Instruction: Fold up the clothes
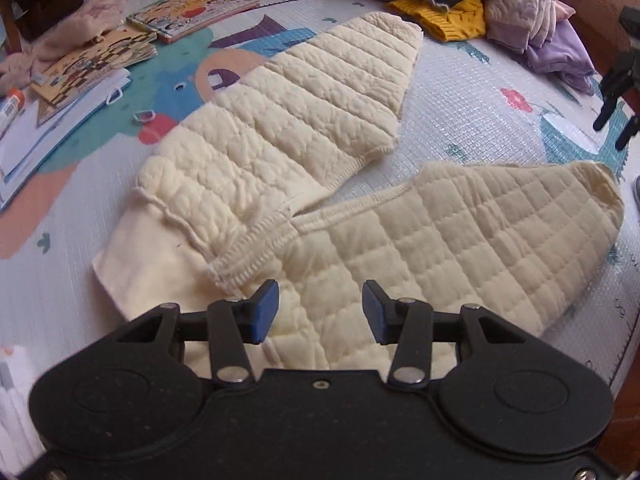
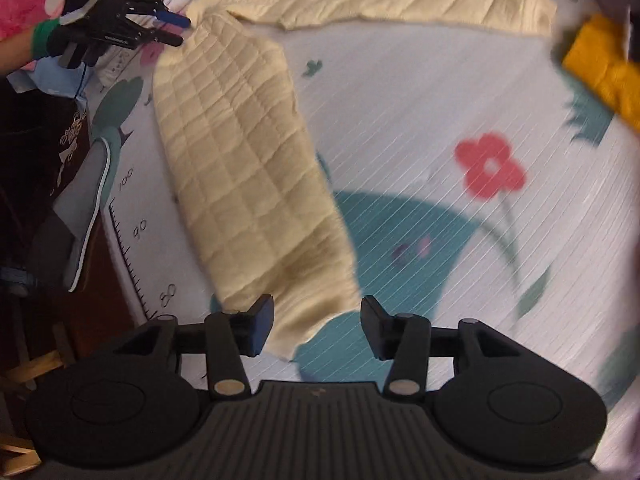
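Note:
Cream quilted trousers (image 1: 304, 168) lie spread on the play mat (image 1: 460, 92), legs splayed apart in a V. My left gripper (image 1: 320, 312) is open just above the waistband end, touching nothing. My right gripper (image 2: 318, 328) is open over the cuff end of the near trouser leg (image 2: 240, 168), with the cuff edge between the fingers' line but not pinched. The left gripper also shows in the right wrist view (image 2: 176, 28), far left, by the waistband. The right gripper's fingertips show at the right edge of the left wrist view (image 1: 616, 120).
Picture books (image 1: 188, 12) and papers (image 1: 52, 120) lie at the far left. A pile of clothes, yellow (image 1: 452, 16) and lilac (image 1: 548, 32), sits at the back right. A pink garment (image 1: 80, 20) lies far left. A grey slipper (image 2: 84, 208) is beside the mat's ruler edge.

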{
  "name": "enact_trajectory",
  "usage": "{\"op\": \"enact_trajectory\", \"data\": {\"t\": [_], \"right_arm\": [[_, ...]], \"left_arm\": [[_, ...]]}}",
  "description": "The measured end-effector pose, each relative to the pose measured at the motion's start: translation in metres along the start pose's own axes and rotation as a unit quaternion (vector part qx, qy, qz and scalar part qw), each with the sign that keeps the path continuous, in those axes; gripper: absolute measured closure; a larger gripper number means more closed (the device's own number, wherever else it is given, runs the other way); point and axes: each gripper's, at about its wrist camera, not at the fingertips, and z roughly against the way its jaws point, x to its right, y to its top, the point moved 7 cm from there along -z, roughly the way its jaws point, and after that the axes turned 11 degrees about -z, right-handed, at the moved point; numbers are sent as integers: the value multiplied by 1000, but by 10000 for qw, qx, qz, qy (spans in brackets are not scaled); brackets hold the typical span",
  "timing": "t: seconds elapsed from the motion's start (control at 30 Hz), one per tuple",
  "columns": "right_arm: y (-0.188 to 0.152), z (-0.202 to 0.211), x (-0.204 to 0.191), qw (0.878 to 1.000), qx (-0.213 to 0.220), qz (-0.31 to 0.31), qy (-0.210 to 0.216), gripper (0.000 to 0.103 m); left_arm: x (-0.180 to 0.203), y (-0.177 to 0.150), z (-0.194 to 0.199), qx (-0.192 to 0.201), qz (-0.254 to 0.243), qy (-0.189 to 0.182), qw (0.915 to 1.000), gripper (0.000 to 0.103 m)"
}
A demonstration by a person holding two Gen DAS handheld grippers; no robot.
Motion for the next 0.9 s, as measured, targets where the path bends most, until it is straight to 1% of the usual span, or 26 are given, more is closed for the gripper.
{"op": "enact_trajectory", "data": {"t": [0.07, 0.13, 0.17, 0.2, 0.23, 0.27, 0.3, 0.33, 0.4, 0.43, 0.5, 0.53, 0.6, 0.63, 0.7, 0.73, 0.77, 0.8, 0.83, 0.9], "right_arm": [[9, 2, -3, 9992, 280, -127, 252, 56], [10, -12, -23, 9987, 315, 138, 374, 56], [7, -22, -32, 9984, 269, 286, 401, 56], [1, -34, -38, 9986, 128, 366, 347, 58], [-6, -50, -42, 9989, -123, 422, 152, 58], [-18, -65, -41, 9974, -482, 520, -114, 58], [-27, -69, -41, 9956, -563, 710, -218, 57], [-33, -66, -40, 9952, -570, 771, -195, 55], [-37, -57, -35, 9961, -679, 546, -114, 55], [-38, -51, -33, 9966, -654, 489, -64, 55], [-38, -40, -33, 9980, -459, 434, 74, 55], [-36, -36, -34, 9986, -310, 431, 69, 55], [-28, -34, -43, 9984, 9, 553, 81, 55], [-25, -38, -48, 9976, 37, 686, 48, 55], [-22, -52, -58, 9945, -83, 1037, -88, 55], [-20, -60, -63, 9924, -144, 1212, -156, 56], [-20, -70, -65, 9897, -298, 1377, -266, 56], [-25, -76, -67, 9866, -435, 1536, -347, 54], [-31, -79, -68, 9834, -515, 1697, -388, 50], [-34, -79, -71, 9812, -656, 1778, -353, 51]], "left_arm": [[5, 4, -16, -47, -69, 40, 10000, 58], [6, 5, -30, -161, -142, 159, 9996, 58], [5, 3, -37, -304, -211, 281, 9989, 58], [1, 0, -39, -350, -263, 350, 9984, 52], [-3, 0, -39, -333, -126, 287, 9990, 51], [-7, -1, -39, -319, 3, 232, 9992, 51], [-9, -1, -38, -348, 35, 268, 9990, 51], [-10, 0, -37, -375, 53, 306, 9988, 52], [-2, 2, -30, -340, -253, 415, 9982, 54], [2, 3, -24, -231, -338, 397, 9984, 54], [15, 8, -14, -1, -368, 106, 9993, 54], [23, 10, -11, 90, -374, -38, 9993, 54], [41, 11, -11, 134, -507, -258, 9983, 54], [50, 8, -16, 63, -636, -334, 9974, 54], [69, 1, -25, -86, -897, -479, 9948, 53], [77, -6, -31, -223, -1056, -460, 9931, 50], [83, -9, -31, -127, -1234, -324, 9918, 50], [87, -12, -30, -107, -1285, -303, 9912, 50], [86, -11, -30, -152, -1206, -391, 9918, 50], [80, -7, -27, -200, -1050, -609, 9924, 50]]}}
